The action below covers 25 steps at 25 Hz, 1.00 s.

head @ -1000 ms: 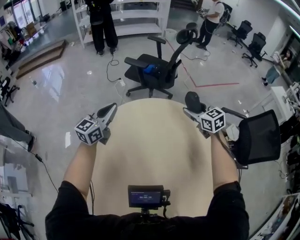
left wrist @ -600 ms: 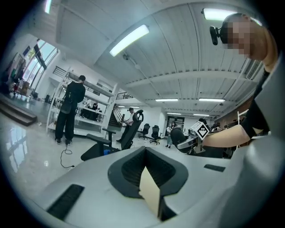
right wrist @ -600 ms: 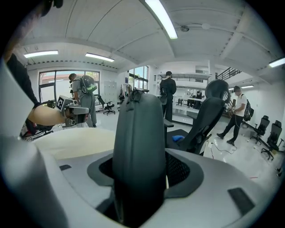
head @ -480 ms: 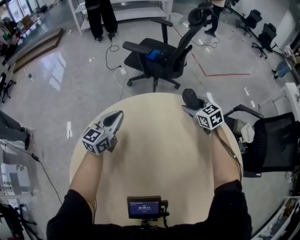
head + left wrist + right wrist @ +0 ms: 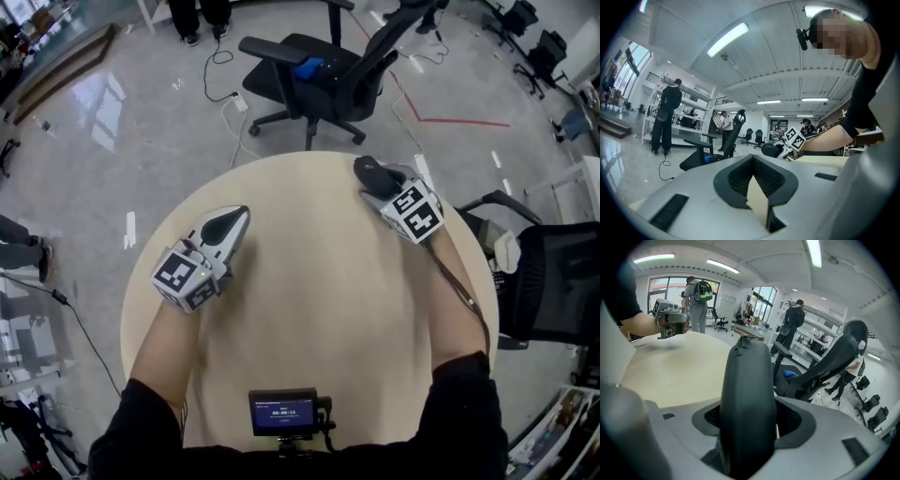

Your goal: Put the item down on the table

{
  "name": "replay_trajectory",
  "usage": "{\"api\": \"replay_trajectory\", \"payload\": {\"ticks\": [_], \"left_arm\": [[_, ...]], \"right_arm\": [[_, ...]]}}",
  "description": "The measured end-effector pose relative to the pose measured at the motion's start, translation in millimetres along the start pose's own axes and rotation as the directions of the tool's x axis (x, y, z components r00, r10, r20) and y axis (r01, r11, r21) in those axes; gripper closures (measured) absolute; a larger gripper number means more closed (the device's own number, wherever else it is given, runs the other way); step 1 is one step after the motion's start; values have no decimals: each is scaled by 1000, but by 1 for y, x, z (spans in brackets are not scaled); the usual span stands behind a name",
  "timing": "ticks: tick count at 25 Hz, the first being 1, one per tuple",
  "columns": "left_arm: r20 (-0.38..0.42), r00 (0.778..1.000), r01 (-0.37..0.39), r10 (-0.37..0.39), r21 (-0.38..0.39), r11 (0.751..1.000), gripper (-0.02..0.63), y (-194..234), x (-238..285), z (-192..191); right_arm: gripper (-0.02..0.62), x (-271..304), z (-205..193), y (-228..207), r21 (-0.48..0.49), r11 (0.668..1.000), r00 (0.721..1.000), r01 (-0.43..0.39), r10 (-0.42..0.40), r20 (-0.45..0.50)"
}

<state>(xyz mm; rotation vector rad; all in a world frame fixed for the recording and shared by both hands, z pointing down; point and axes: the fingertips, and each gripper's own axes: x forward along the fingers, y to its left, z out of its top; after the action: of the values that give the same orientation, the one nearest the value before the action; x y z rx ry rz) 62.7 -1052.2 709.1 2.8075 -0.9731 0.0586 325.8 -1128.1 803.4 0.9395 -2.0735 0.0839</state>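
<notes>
Dark rounded item (image 5: 747,399), held at the far edge of the round table (image 5: 319,281)
It is clamped in the right gripper (image 5: 377,185) (contact with the tabletop cannot be told); the left gripper (image 5: 228,223) is seen closed, empty.

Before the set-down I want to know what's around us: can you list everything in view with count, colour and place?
round smooth-topped table: one, pale beige, under both grippers.
smooth rounded item: one, black, in the right gripper's jaws, near the table's far edge.
swivel office chair: one, black, on the floor beyond the table.
small soft-looking thing: one, blue, on that chair's seat.
mesh-backed chair: one, black, right of the table.
small screen device: one, black, at the table's near edge.
tape line: one, red, on the far floor.
bystander: one, in black, by white shelves.
left gripper: grey, jaws together, empty.
right gripper: grey, clamped on the item.
forearms: two, bare, black sleeves.
</notes>
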Motion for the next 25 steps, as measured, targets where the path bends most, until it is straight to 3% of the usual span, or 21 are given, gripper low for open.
{"api": "replay_trajectory", "payload": {"ticks": [8,9,10,25], "left_arm": [[12,1000,7,-7,-19,1000,609,-6,1,8],[11,1000,5,-5,-16,1000,609,-6,0,8],[11,1000,6,-6,-11,1000,610,-7,-1,7],[13,1000,22,-22,-6,1000,609,-9,4,-5]], "right_arm": [[320,1,1,8,-3,1000,1000,-19,19,-9],[251,0,2,11,1,1000,999,-31,31,-9],[228,-1,2,13,3,999,999,-41,41,-8],[224,-4,-2,6,51,999,1000,-6,4,31]]}}
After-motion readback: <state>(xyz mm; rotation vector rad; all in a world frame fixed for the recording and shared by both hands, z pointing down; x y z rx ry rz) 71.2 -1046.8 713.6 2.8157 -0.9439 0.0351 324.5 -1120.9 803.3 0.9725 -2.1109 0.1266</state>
